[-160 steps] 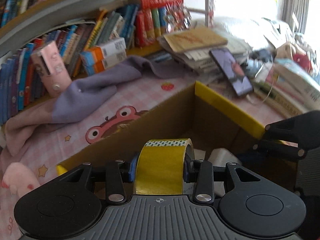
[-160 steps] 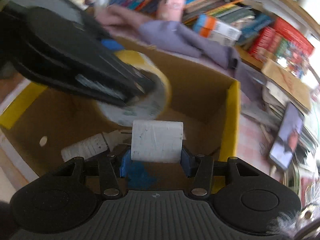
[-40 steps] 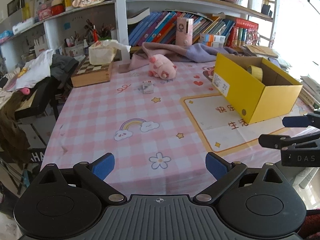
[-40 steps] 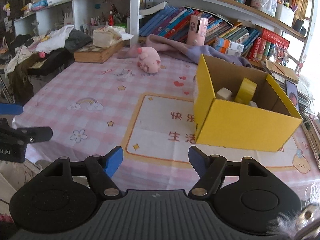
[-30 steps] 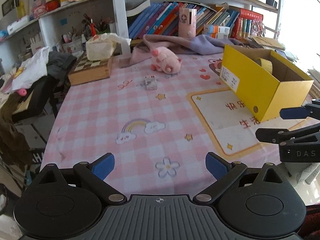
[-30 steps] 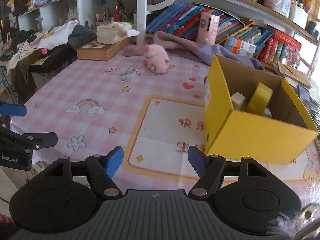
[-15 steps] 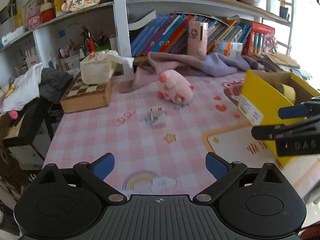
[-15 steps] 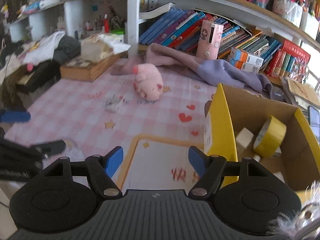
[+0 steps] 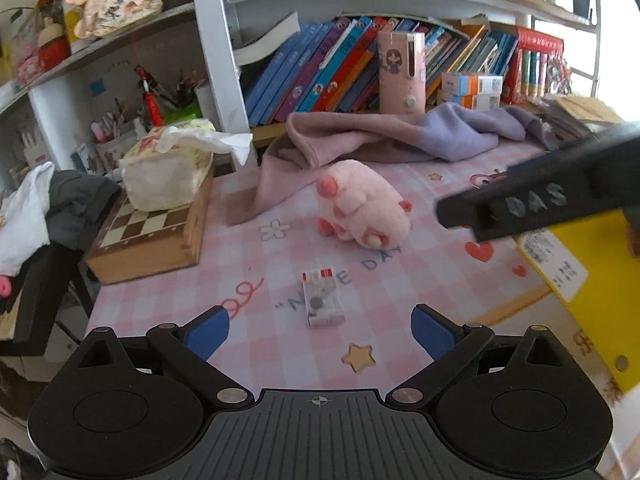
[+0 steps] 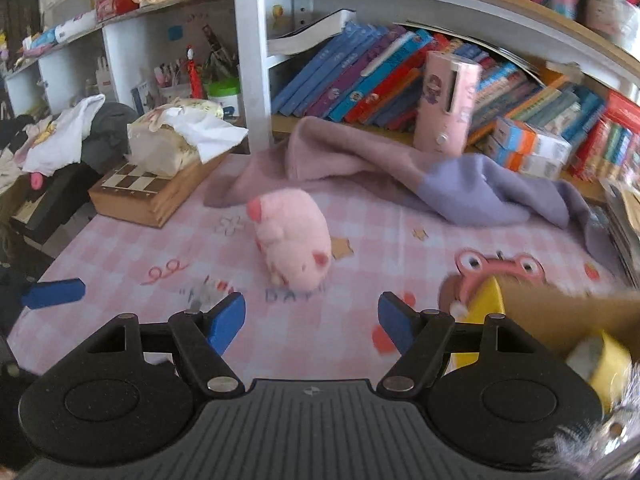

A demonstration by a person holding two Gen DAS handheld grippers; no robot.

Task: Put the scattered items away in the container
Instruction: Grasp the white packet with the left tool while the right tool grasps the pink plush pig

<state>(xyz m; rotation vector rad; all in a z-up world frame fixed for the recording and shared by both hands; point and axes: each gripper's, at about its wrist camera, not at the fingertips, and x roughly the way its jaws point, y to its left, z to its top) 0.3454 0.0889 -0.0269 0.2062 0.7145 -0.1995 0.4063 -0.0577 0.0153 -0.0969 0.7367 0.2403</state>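
Both views look forward and downward along their own tongs, low and close over the desk (image 9: 280, 240), toward the bookshelf (image 9: 360, 68) at its far side. The left wrist view sits to the left, the right wrist view to the right, nearer the yellow box (image 10: 492, 300). Both share the pink plush pig (image 9: 364, 208) (image 10: 292, 240), the purple cloth (image 9: 400, 140) (image 10: 400, 168), the chessboard box (image 9: 152, 232) (image 10: 148, 192) and the bookshelf (image 10: 360, 72); each also catches the other's tongs at its edge.

The worktop (image 9: 280, 256) wears a pink-and-white checked cloth with stars, hearts and flowers. A pink plush pig (image 9: 364, 212) lies on it, beside a small white packet (image 9: 323, 298) with red marks. The box (image 9: 600, 280) is yellow; the blanket (image 9: 400, 140) mauve and lilac; the chessboard case (image 9: 148, 236) brown-and-cream chequered.
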